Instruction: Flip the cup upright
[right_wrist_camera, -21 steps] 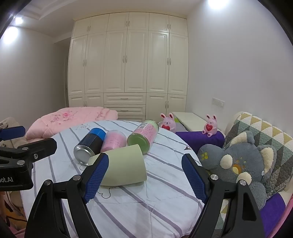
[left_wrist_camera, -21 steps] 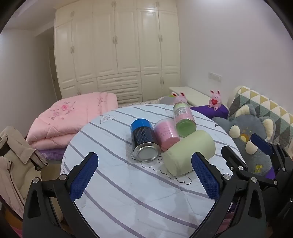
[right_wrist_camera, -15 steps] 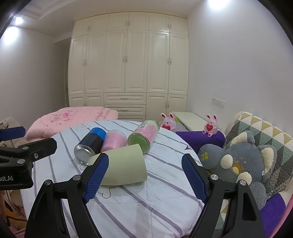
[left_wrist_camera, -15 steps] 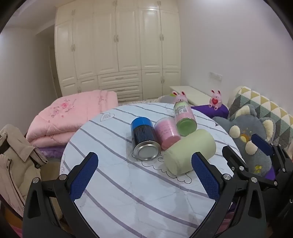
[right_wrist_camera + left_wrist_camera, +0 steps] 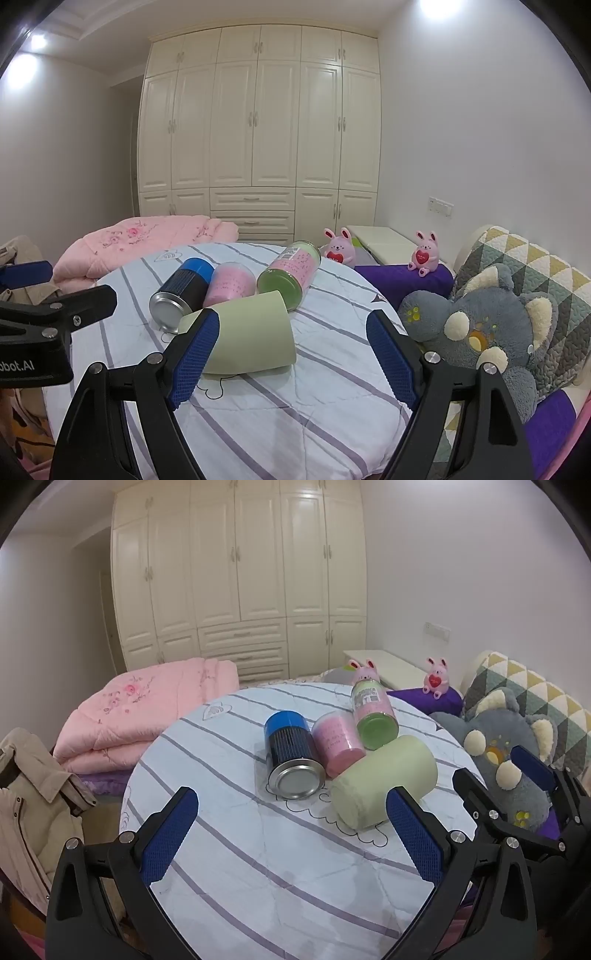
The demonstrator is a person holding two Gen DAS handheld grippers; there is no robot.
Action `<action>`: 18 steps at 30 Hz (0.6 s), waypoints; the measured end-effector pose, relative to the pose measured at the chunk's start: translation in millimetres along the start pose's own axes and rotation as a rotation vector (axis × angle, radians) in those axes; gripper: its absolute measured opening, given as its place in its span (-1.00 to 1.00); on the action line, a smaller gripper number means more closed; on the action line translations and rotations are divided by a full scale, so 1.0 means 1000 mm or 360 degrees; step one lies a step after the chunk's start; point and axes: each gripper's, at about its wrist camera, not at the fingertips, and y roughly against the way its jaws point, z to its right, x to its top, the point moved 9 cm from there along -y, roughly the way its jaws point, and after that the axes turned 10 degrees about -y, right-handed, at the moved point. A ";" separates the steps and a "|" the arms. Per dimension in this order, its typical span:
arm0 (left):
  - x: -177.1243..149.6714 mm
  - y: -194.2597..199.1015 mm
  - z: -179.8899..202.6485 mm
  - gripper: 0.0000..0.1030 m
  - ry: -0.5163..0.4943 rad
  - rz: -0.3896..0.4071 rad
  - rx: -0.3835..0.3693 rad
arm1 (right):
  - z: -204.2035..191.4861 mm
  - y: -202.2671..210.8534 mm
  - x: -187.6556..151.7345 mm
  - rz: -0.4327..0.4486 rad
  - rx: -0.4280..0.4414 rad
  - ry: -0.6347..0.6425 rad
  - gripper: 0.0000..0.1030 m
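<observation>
Cup, pale green, lies on its side on the striped round worktop, touching the pink jar and green jar; the blue tin lies alongside. Right gripper hovers near it, jaws spread wide, holding nothing. Left gripper likewise wide and empty. Risks: cup looks smooth and round, so an off-centre pinch may roll it; tipping it up may knock the neighbours rolling on the wrinkled cloth.

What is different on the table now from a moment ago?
Almost nothing. The left hand-held gripper drifted very slightly; both grippers are open and empty. The pale green cup and three cans beside it lie on their sides, unmoved.
</observation>
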 end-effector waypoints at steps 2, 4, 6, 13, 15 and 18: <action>-0.001 0.000 0.001 1.00 0.0000 -0.0002 0.0000 | 0.000 0.000 0.000 0.0002 0.0001 -0.0001 0.62; -0.001 -0.001 0.001 1.00 -0.0001 -0.0001 0.0001 | 0.000 0.003 0.001 0.0003 0.0002 -0.0001 0.62; -0.001 -0.001 0.000 1.00 -0.0001 -0.0002 0.0001 | 0.000 0.002 0.001 0.0006 -0.0001 -0.0001 0.62; -0.001 -0.001 0.002 1.00 -0.0002 -0.0007 0.0002 | 0.001 0.002 0.001 0.0010 -0.0003 -0.0002 0.62; -0.001 -0.001 0.002 1.00 -0.0002 -0.0006 -0.0002 | 0.002 0.002 0.001 0.0004 -0.0002 -0.0002 0.62; -0.001 -0.001 0.003 1.00 -0.0006 0.0007 0.0015 | 0.002 0.002 0.000 0.0007 -0.0007 -0.0001 0.62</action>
